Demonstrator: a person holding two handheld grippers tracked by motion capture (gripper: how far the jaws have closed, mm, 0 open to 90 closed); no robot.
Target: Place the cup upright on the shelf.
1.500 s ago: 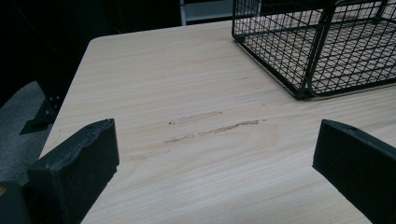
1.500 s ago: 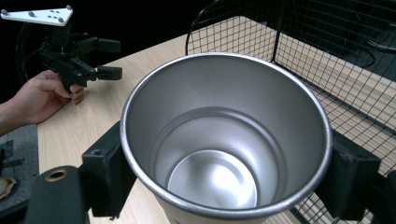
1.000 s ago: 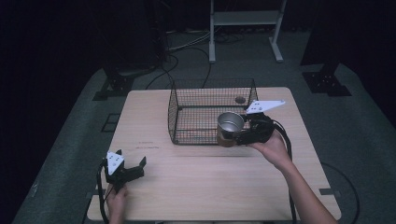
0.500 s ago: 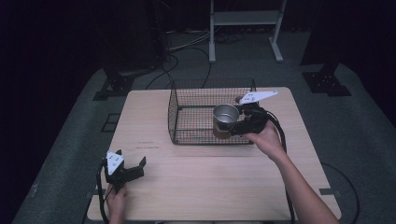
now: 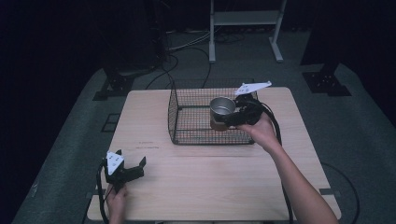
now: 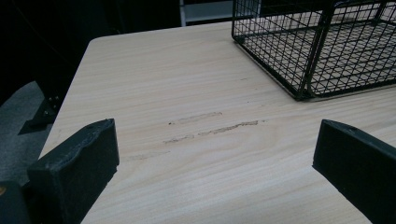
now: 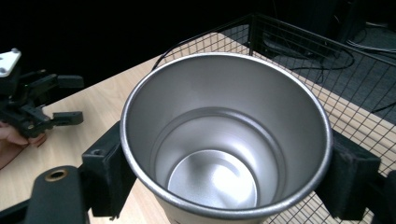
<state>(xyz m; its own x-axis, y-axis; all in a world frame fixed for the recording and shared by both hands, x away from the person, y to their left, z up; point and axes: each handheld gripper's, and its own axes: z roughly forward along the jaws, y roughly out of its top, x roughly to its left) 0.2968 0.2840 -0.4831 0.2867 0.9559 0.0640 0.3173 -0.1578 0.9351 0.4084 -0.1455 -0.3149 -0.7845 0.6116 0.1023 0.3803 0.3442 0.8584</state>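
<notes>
**Holding a steel cup over the wire basket**

Reaching in from the 5 o'clock corner of the high view, the person's right forearm runs up toward 11 o'clock, wrist raised, with the right gripper (image 5: 229, 117) held level above the right part of the wire basket (image 5: 187, 119). Its jaws are clamped on the steel cup (image 5: 221, 111), one pad on each side of the cup wall just under the rim, as the right gripper view shows. The cup (image 7: 224, 140) stands upright, mouth up, and its inside is bare metal with nothing in it. It sits at the 9 o'clock end of the right gripper, over the basket's right interior; whether it touches the basket floor cannot be told.

The left gripper (image 5: 125, 169) rests low at the 7 o'clock corner of the surface (image 5: 205, 177), well apart from the basket, jaws spread wide on nothing. The basket floor seen there shows no contents.
</notes>
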